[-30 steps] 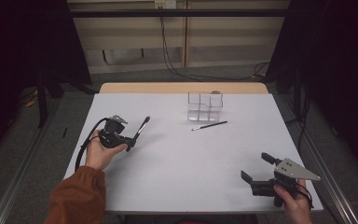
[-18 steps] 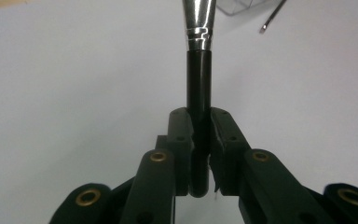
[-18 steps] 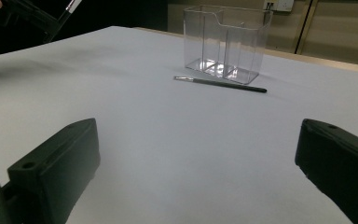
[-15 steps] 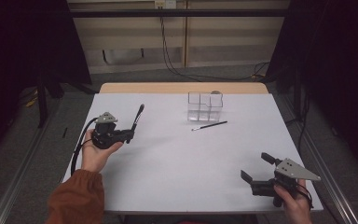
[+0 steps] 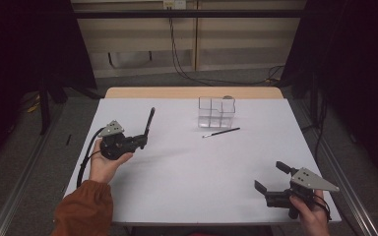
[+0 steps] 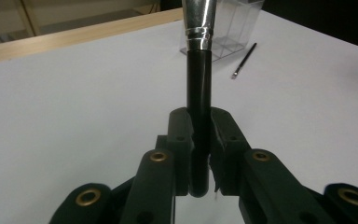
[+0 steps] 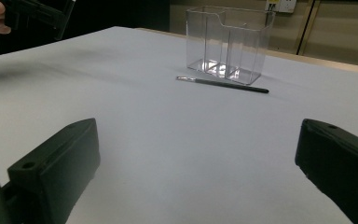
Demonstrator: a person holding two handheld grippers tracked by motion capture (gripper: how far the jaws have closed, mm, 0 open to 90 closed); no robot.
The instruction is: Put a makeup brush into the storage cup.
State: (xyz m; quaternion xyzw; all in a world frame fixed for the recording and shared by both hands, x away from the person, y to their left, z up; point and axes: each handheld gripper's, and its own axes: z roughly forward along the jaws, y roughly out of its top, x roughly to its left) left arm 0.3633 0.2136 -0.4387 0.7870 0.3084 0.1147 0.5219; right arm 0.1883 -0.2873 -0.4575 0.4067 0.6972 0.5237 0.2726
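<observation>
My left gripper [image 5: 140, 141] is shut on the black handle of a makeup brush [image 5: 149, 121], raised above the left of the white table [image 5: 177, 167]; the brush sticks up and away from the jaws. In the left gripper view the handle [image 6: 199, 107] is clamped between both pads, its silver ferrule at the top. A second, thin brush [image 5: 220, 132] lies flat just in front of a clear compartmented holder [image 5: 216, 111] at the back centre. My right gripper [image 5: 271, 177] rests open near the front right corner, nothing between its jaws. From the right gripper view, the thin brush [image 7: 223, 84] and holder [image 7: 228, 44] lie ahead.
A wooden strip [image 5: 192, 92] edges the table's far side. Cables [image 5: 177, 54] hang on the wall behind. A metal rail [image 5: 347, 172] runs along the right side of the table. White tabletop spreads between the two hands.
The left hand has lifted and turned the held brush from a low slant to nearly upright, shifting slightly away and right. The right hand stayed put.
</observation>
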